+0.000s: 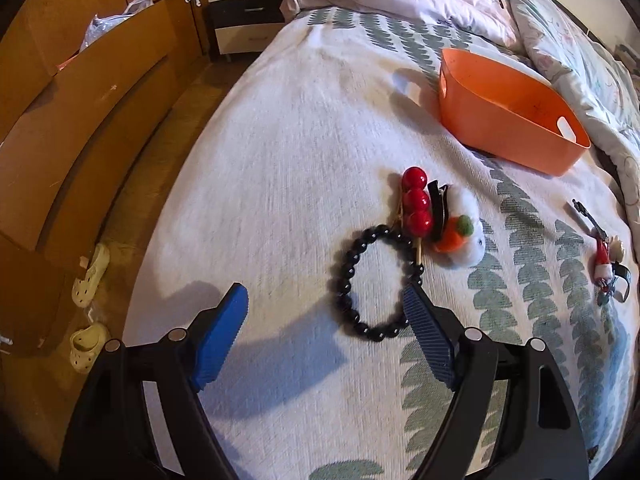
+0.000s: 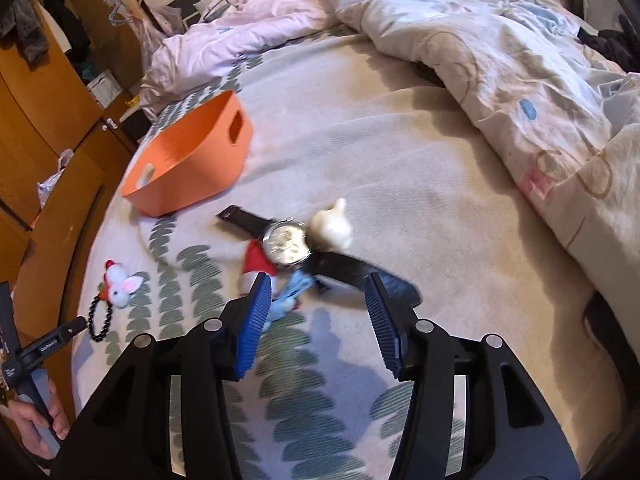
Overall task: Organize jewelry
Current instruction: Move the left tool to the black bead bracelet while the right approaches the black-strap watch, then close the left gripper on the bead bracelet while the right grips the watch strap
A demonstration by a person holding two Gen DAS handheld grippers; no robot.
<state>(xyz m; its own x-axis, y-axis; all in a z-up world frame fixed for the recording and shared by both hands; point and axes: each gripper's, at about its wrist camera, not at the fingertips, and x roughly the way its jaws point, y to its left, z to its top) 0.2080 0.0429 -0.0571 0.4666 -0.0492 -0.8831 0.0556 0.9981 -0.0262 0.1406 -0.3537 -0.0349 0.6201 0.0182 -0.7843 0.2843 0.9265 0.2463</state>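
Two tools (image 1: 326, 296) (image 2: 318, 284), one bracelet (image 1: 374, 280), one basket (image 1: 504, 120)

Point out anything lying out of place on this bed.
The orange basket looks empty, while the pieces lie loose on the bedspread: a black bead bracelet touching a red-ball hair clip, and a wristwatch piled with small charms.

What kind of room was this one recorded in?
Most likely a bedroom in a home. The work surface is a bed with a rumpled duvet, a nightstand stands at its far end, and wooden wardrobe doors run alongside.
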